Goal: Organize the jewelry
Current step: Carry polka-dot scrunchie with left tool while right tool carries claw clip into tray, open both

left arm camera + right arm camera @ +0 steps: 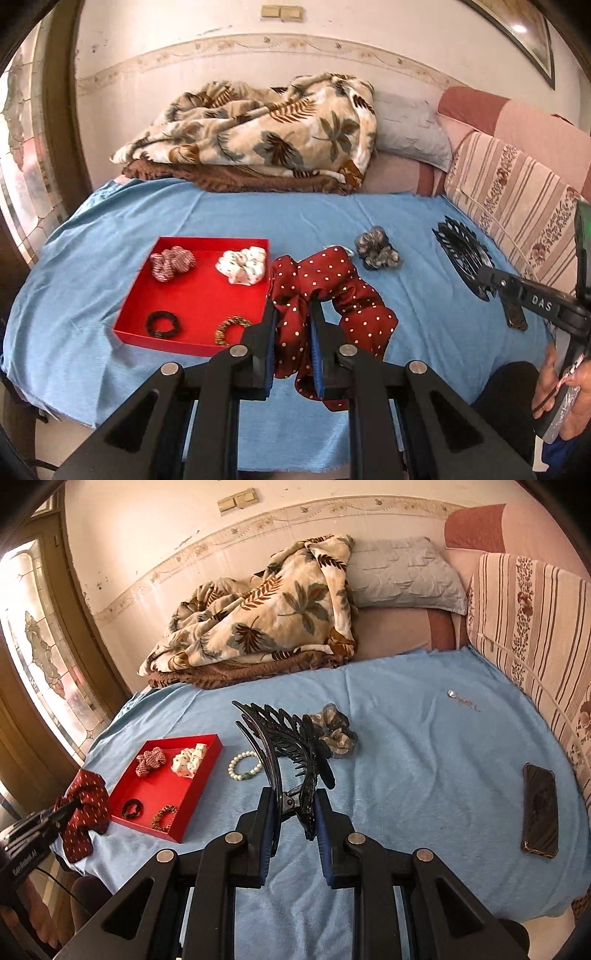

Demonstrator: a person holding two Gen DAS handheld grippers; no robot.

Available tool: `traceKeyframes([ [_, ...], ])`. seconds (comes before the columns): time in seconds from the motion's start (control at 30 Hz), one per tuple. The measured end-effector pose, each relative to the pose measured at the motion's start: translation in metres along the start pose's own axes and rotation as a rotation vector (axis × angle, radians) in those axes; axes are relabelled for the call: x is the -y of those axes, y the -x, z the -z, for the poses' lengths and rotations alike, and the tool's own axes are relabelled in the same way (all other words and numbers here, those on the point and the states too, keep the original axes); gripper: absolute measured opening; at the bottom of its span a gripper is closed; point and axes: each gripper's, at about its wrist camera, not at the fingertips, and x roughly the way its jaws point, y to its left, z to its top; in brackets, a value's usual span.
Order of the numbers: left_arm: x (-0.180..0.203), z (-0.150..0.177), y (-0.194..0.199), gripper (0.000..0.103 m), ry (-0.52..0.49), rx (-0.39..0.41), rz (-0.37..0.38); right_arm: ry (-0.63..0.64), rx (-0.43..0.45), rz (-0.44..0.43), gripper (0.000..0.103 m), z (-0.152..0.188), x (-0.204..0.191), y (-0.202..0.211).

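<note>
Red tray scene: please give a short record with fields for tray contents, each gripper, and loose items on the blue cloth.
tray contents: checked scrunchie; white scrunchie; two hair ties
left gripper: shut on red dotted scrunchie
right gripper: shut on black claw clip
loose items: pearl bracelet; grey scrunchie; phone

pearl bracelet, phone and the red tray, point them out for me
pearl bracelet (245,766): right wrist view, on the beads at its left side.
phone (540,809): right wrist view, middle of its dark screen.
red tray (207,295): left wrist view, bare patch of its floor.
</note>
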Motion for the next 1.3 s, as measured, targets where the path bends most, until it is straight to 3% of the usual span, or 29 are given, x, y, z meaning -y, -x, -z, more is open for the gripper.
traceKeyframes([
  [0.33,-0.046,0.005,-0.016,0.015,0.072,-0.03,-0.081,0.046,-0.055,-0.032,0.023,0.005,-0.026,-0.024],
  [0.7,-0.109,0.011,-0.054,0.015,0.161,-0.097,-0.156,0.108,-0.14,-0.073,0.023,0.001,-0.067,-0.076],
  [1.07,-0.174,0.008,-0.092,0.015,0.312,-0.168,-0.135,0.162,-0.206,-0.172,0.023,-0.012,-0.127,-0.132],
  [1.3,-0.191,-0.006,-0.132,0.015,0.304,-0.212,-0.139,0.252,-0.254,-0.209,0.023,-0.009,-0.177,-0.173],
])
